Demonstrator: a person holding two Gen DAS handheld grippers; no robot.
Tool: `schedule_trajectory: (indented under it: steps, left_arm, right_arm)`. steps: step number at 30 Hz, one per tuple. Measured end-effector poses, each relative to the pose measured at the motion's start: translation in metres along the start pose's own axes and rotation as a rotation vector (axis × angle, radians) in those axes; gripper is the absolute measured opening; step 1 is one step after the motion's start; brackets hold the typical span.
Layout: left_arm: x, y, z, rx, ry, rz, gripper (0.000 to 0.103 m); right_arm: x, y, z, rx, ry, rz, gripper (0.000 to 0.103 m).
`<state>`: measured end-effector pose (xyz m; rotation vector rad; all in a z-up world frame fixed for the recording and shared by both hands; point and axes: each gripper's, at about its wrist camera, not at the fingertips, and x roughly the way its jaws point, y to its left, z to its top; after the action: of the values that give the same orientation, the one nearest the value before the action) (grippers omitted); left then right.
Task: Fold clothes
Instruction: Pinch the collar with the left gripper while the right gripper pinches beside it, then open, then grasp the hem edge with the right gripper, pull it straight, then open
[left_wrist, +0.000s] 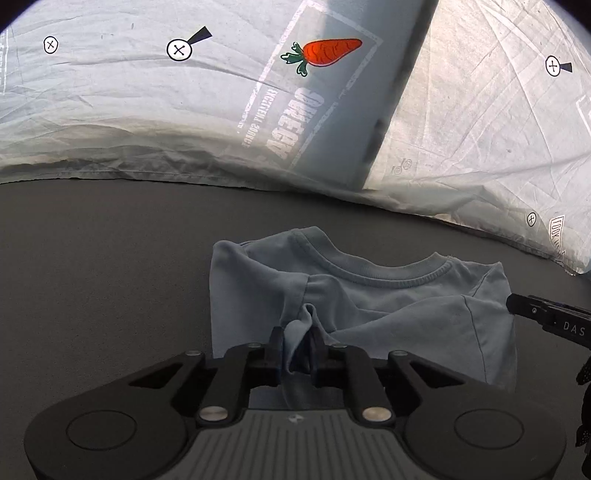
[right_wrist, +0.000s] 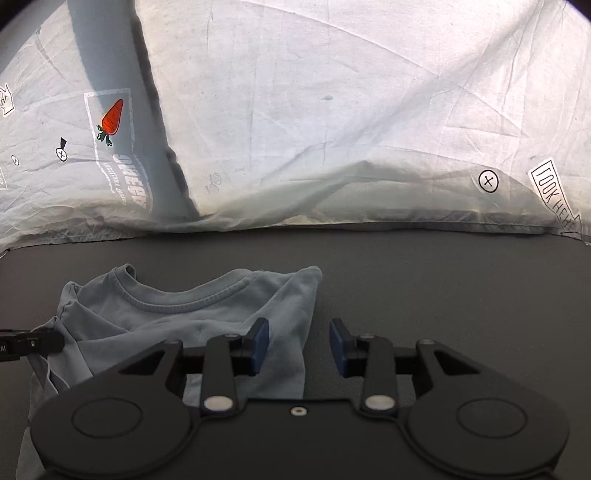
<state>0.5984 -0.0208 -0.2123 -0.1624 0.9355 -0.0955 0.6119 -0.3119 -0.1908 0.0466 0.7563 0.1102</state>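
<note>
A light blue T-shirt lies partly folded on the dark grey table, its neckline toward the far side. My left gripper is shut on a bunched ridge of the shirt's fabric near the left sleeve. In the right wrist view the same T-shirt spreads to the left. My right gripper stands open over the shirt's right edge, its blue pads not touching the cloth. A finger of the right gripper shows at the shirt's right side. A left gripper finger reaches in from the left edge.
A crumpled pale sheet with a carrot print and circled cross marks rises behind the table's far edge. Its hem runs along that edge. Bare table lies to the right of the shirt.
</note>
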Motion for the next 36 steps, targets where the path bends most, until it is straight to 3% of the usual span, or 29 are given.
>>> schedule_trajectory:
  steps: [2,3,4,6,8,12,14,17,19,23,28,31,34,36]
  left_arm:
    - [-0.017,0.004,-0.002,-0.024,-0.031,-0.004,0.027]
    - [-0.028,0.004,-0.005,-0.036,-0.049,-0.004,0.036]
    - [-0.040,0.003,-0.008,-0.043,-0.063,-0.007,0.047]
    - [-0.065,0.002,-0.019,-0.061,-0.077,-0.006,0.055]
    - [-0.089,-0.001,-0.039,-0.069,-0.064,-0.018,0.055]
    - [-0.129,-0.011,-0.099,-0.055,0.011,-0.036,0.055]
    - [-0.146,-0.014,-0.131,-0.052,0.054,-0.053,0.053]
    - [-0.165,-0.025,-0.174,-0.054,0.098,-0.086,0.036]
    - [-0.173,-0.031,-0.203,-0.064,0.151,-0.123,0.026]
    - [-0.185,-0.035,-0.248,-0.059,0.219,-0.136,0.024]
    - [-0.210,-0.030,-0.280,-0.098,0.229,-0.162,0.024]
    - [-0.225,-0.026,-0.297,-0.122,0.247,-0.166,0.026]
    - [-0.234,-0.022,-0.310,-0.143,0.253,-0.186,0.026]
    - [-0.237,-0.023,-0.316,-0.139,0.250,-0.192,0.026]
  right_arm:
    - [-0.021,-0.001,-0.006,-0.009,-0.020,-0.010,0.043]
    - [-0.033,-0.004,-0.011,0.000,-0.025,-0.010,0.042]
    - [-0.044,-0.009,-0.017,0.036,-0.018,0.003,0.039]
    - [-0.065,-0.017,-0.035,0.123,0.020,0.039,0.026]
    - [-0.090,-0.025,-0.060,0.213,0.056,0.084,0.010]
    - [-0.136,-0.022,-0.113,0.355,0.123,0.236,0.008]
    - [-0.154,-0.008,-0.140,0.366,0.167,0.305,0.008]
    - [-0.171,0.014,-0.173,0.352,0.232,0.377,0.008]
    - [-0.173,0.030,-0.192,0.312,0.285,0.379,0.008]
    - [-0.176,0.059,-0.227,0.257,0.342,0.391,0.009]
    - [-0.203,0.078,-0.251,0.244,0.367,0.454,0.010]
    - [-0.226,0.076,-0.262,0.225,0.342,0.390,0.012]
    - [-0.244,0.068,-0.272,0.229,0.330,0.293,0.027]
    - [-0.249,0.065,-0.282,0.245,0.343,0.294,0.029]
